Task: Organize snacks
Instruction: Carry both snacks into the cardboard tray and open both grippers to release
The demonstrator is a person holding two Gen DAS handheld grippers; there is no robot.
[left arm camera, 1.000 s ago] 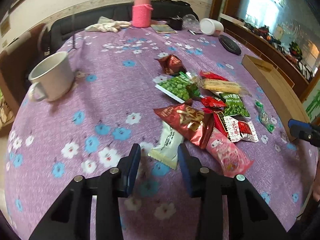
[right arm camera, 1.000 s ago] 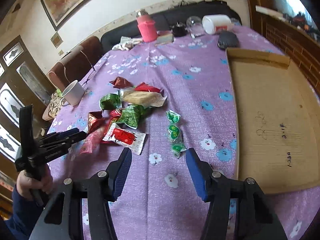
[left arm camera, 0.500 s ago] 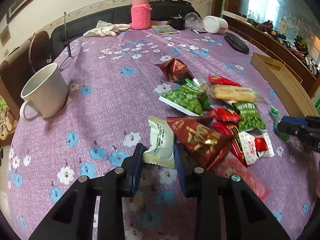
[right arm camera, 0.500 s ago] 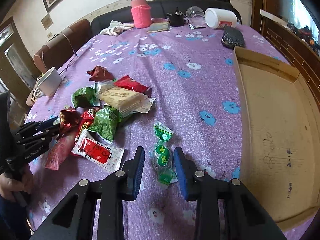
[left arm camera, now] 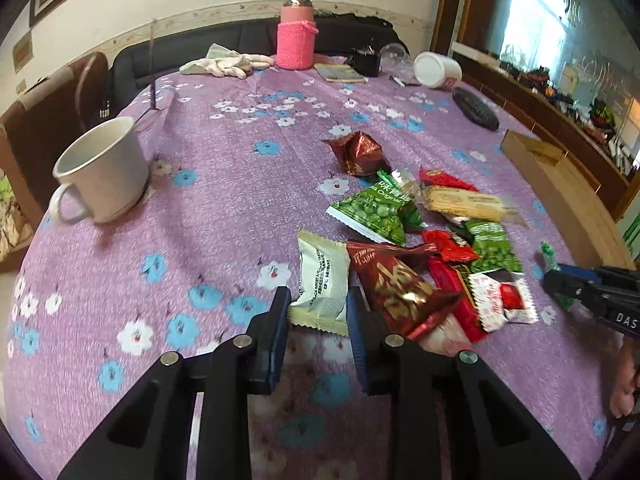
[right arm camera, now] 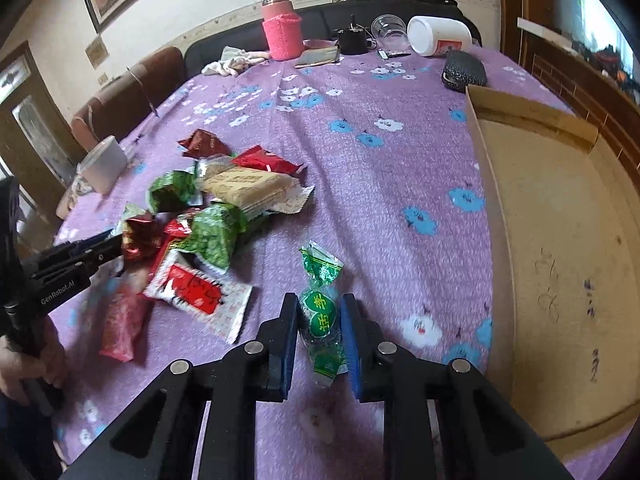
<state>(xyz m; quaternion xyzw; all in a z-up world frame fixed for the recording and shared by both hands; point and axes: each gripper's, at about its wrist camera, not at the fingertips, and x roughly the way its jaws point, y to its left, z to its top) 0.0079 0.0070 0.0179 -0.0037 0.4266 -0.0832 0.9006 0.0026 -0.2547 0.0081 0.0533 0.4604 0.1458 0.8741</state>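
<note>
A pale green-white snack packet (left arm camera: 322, 276) lies at the left edge of the snack pile (left arm camera: 404, 280) on the purple flowered tablecloth. My left gripper (left arm camera: 316, 308) has its jaws closing on the packet's near end, and both pads touch its sides. A green twisted candy packet (right arm camera: 322, 280) lies apart from the pile, near the cardboard tray (right arm camera: 560, 240). On its lower half my right gripper (right arm camera: 320, 312) is shut. Each gripper also shows in the other view: the left gripper (right arm camera: 80, 256) and the right gripper (left arm camera: 576, 284).
A white mug (left arm camera: 104, 168) stands at the left. At the far end of the table are a pink-sleeved bottle (left arm camera: 296, 36), a cloth, a tipped white jar (left arm camera: 436, 70) and a dark case (left arm camera: 476, 108). A person's hand (right arm camera: 24, 364) holds the left gripper.
Both grippers came down and forward onto their packets and narrowed. The right went from wide open to shut on the green candy. The left closed in on the pale packet.
</note>
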